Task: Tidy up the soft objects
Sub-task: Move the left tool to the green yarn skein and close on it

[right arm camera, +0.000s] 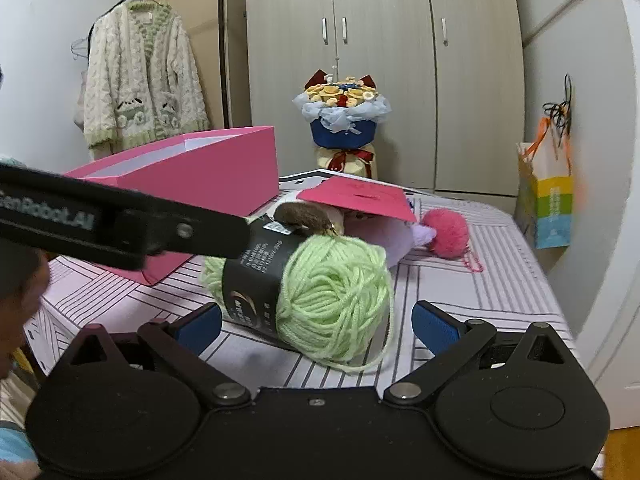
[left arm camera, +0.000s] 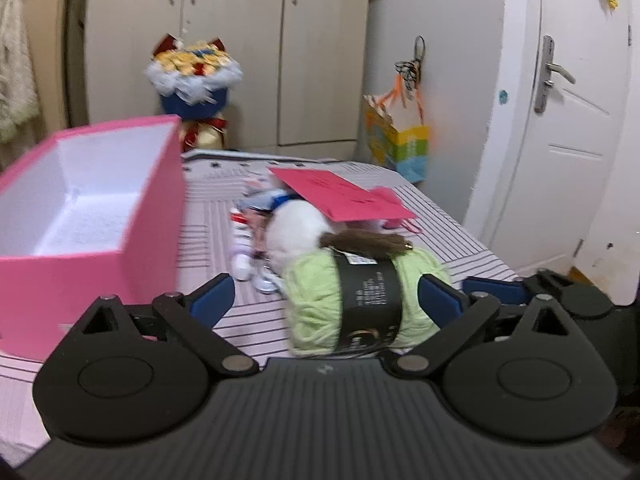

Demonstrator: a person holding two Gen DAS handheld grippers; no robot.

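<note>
Blue pads line the fingers of the left gripper, whose jaws stand wide apart around the near end of a green yarn skein; the right pad sits just beside the yarn's flank, and whether it touches I cannot tell, while the left pad is clear of it. In the right wrist view the right gripper is likewise spread open, its blue pads on either side of the same green yarn skein without pressing it, a loose strand trailing off the ball toward the right pad. The skein lies on its side on a striped bed cover, wrapped in a black paper label. A brown furry piece rests on its far top edge. Just behind it a red card lies tilted over a heap of small soft toys, among them a white plush, and a pink pompom sits to the right of the heap. An open pink box, white inside, stands on the bed cover to the left, near the yarn but apart from it. Farther back a bouquet in blue wrapping stands before pale wardrobe doors, a colourful paper bag hangs at the right, and a cream knitted cardigan hangs at the left.
</note>
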